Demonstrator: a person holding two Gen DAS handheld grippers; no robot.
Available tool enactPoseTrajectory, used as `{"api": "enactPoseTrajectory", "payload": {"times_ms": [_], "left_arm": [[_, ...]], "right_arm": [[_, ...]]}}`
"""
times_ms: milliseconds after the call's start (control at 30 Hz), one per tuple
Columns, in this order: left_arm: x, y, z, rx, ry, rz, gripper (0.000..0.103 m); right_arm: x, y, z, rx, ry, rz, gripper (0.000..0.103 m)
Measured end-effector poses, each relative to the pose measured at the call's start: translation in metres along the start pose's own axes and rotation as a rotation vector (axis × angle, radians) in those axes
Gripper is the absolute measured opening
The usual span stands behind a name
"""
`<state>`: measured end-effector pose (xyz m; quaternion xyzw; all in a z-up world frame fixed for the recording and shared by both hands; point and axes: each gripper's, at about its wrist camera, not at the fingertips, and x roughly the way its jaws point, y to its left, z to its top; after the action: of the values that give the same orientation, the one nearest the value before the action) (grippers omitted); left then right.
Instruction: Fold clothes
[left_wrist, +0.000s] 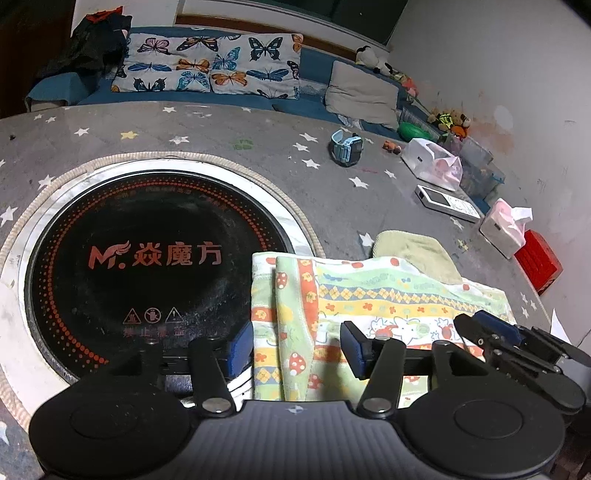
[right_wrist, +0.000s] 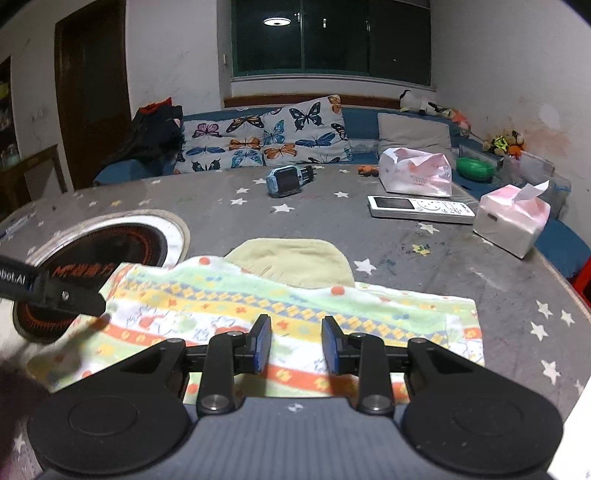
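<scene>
between open jaws, patterned cloth (right_wrist: 295, 306)

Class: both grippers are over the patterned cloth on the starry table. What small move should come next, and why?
Probably lower the left gripper and shut it on the near left edge of the patterned cloth. Its jaws stand open astride that edge, holding nothing, and the right gripper is also open above the near hem, so no fold can start until an edge is pinched.
</scene>
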<state>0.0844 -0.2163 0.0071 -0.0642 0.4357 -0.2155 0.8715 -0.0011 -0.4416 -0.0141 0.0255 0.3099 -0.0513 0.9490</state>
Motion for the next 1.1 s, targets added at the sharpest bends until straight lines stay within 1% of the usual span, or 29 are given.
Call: {"api": "enactPoseTrajectory", "payload": {"times_ms": [33,100,167,233,300,433,467,533,600,733,767,800,833,1033,1100], "left_arm": [[-0.001,0.0,-0.001,0.002,-0.002,0.0,0.059],[-0.004,0.0,-0.002,0.007,-0.006,0.008,0.06],[-0.009,0.0,-0.005,0.015,-0.013,0.01,0.062],[-0.014,-0.002,-0.01,0.026,-0.018,0.011,0.067],[-0.019,-0.003,-0.015,0.037,-0.023,0.012,0.067],[-0.029,-0.003,-0.025,0.05,-0.029,0.007,0.073],[-0.031,-0.003,-0.028,0.05,-0.029,0.004,0.074],[-0.036,-0.002,-0.033,0.051,-0.028,0.004,0.078],[-0.04,-0.001,-0.04,0.055,-0.03,0.015,0.08],[-0.047,0.002,-0.051,0.054,-0.033,0.03,0.085],[-0.049,0.003,-0.054,0.053,-0.033,0.029,0.085],[-0.051,0.003,-0.056,0.053,-0.032,0.029,0.088],[-0.052,0.003,-0.058,0.053,-0.033,0.032,0.091],[-0.063,0.001,-0.07,0.079,-0.06,0.053,0.1],[-0.066,-0.001,-0.074,0.095,-0.068,0.056,0.103]], "right_arm": [[-0.003,0.002,-0.001,-0.006,-0.005,-0.003,0.031],[-0.01,0.003,-0.003,0.004,-0.011,0.013,0.038],[-0.018,0.005,-0.006,0.011,-0.014,0.026,0.039],[-0.025,0.007,-0.01,0.011,-0.014,0.036,0.04],[-0.03,0.01,-0.014,0.011,-0.004,0.047,0.047],[-0.039,0.016,-0.027,0.016,0.016,0.051,0.049],[-0.041,0.017,-0.029,0.022,0.017,0.047,0.052],[-0.046,0.019,-0.033,0.031,0.022,0.041,0.055],[-0.051,0.02,-0.035,0.042,0.031,0.038,0.064],[-0.06,0.024,-0.041,0.057,0.034,0.025,0.071],[-0.062,0.025,-0.042,0.061,0.035,0.02,0.076],[-0.064,0.026,-0.044,0.064,0.038,0.017,0.08],[-0.066,0.028,-0.045,0.066,0.039,0.013,0.081],[-0.072,0.032,-0.049,0.097,0.048,-0.004,0.093],[-0.074,0.033,-0.05,0.115,0.051,-0.008,0.098]]}}
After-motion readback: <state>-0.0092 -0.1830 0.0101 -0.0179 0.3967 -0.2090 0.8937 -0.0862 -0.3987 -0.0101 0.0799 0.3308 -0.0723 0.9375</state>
